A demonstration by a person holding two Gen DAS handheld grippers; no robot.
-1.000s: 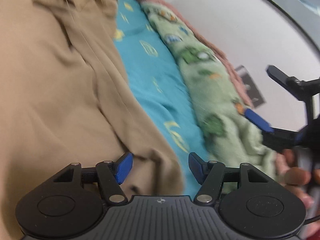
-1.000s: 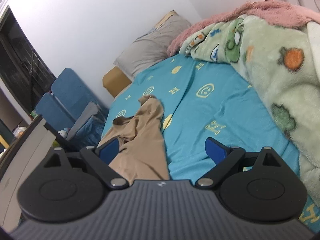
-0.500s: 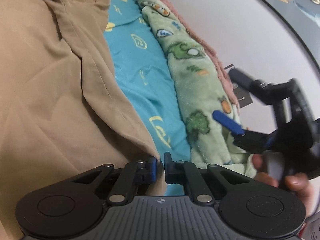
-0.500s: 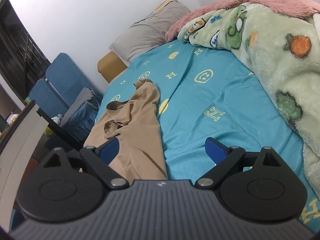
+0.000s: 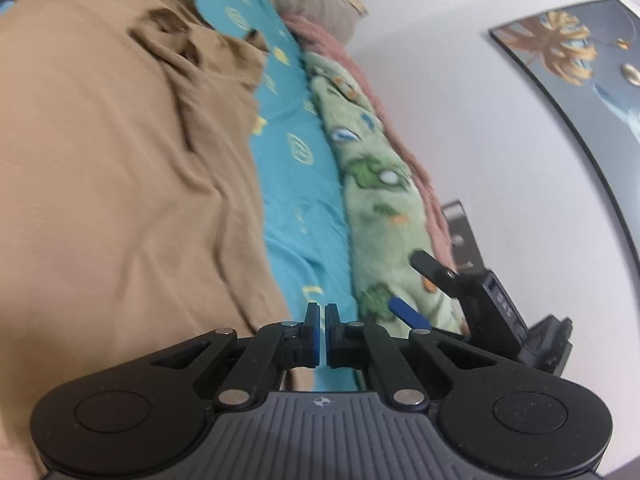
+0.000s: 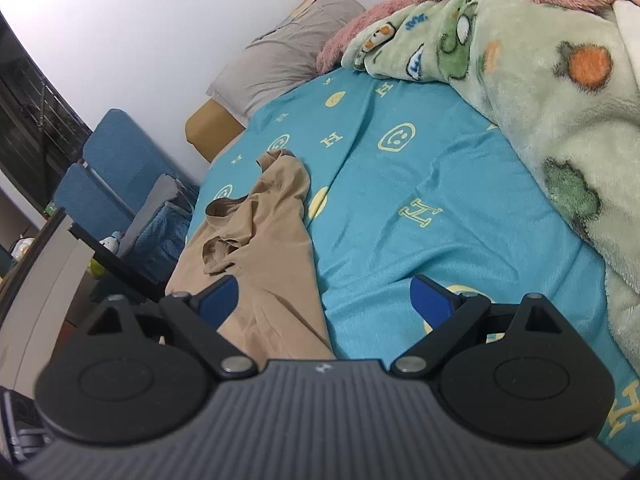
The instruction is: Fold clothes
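A tan shirt lies spread and wrinkled on the blue bed sheet, collar at the far end. My left gripper is shut at the shirt's near right edge; whether cloth is pinched between the pads is hidden. In the right wrist view the tan shirt lies along the left side of the blue bed sheet. My right gripper is open and empty, hovering over the shirt's near edge and the sheet. The right gripper also shows in the left wrist view, to the right of my left one.
A green cartoon blanket with a pink blanket lies heaped along the bed's right side. A grey pillow sits at the head. Blue chairs and a desk edge stand left of the bed. A wall runs beside the bed.
My left gripper has closed from open to shut at the shirt's edge and the view has swung. My right gripper stayed open and moved in closer over the bed.
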